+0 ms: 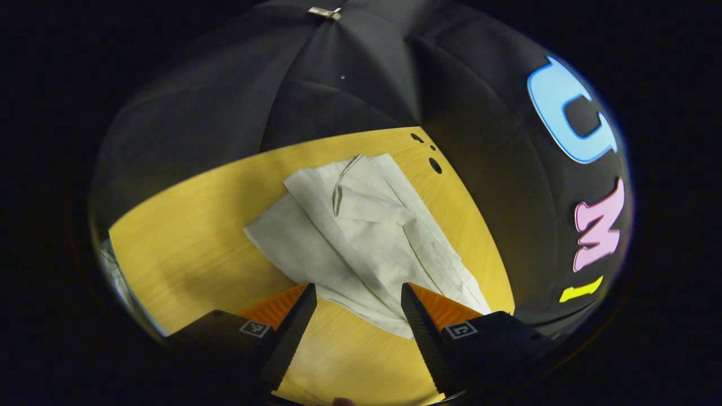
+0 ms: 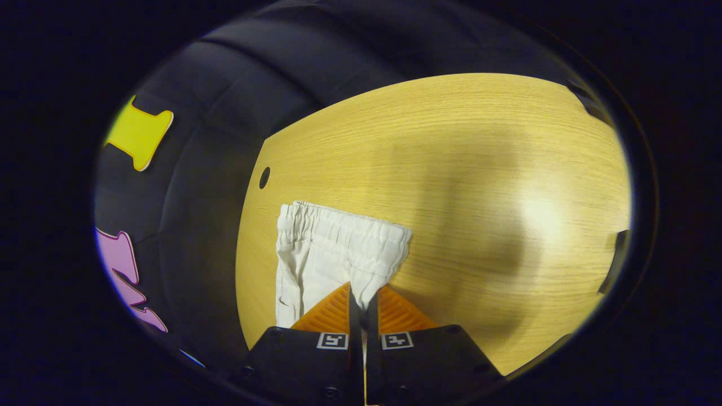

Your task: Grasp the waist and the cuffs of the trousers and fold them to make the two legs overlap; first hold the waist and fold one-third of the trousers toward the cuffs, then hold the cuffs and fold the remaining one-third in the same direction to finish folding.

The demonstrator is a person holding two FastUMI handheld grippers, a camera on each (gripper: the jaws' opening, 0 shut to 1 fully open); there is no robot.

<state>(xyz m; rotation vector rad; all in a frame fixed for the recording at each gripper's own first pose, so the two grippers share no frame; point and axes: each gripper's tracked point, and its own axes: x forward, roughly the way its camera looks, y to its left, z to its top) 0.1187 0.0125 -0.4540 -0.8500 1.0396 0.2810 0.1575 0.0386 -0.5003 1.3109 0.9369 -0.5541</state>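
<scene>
Left claw [image 1: 356, 296]: released, fingers spread wide, nothing between them. It hangs above the wooden surface [image 1: 192, 242], apart from the cloth.

Trousers [image 1: 361, 237] lie flat on the surface, just ahead of the left claw and between its fingers' line of sight. Pale fabric, legs crossing each other loosely, wrinkled. One cuff end reaches down close to the claw's right finger [image 1: 420, 316]; the far end runs toward the surface's far edge, near a few small dark holes [image 1: 435, 165].

Right claw [image 2: 362, 299]: clenched, fingers nearly together with only a thin slit left. Trousers [image 2: 321, 254] sit directly ahead of it, elastic waistband [image 2: 344, 223] farthest from the claw. Fingertips overlap the fabric's near part; can't tell whether cloth is actually pinched between them. Bare surface [image 2: 479, 169] stretches off to the right of this claw.
</scene>
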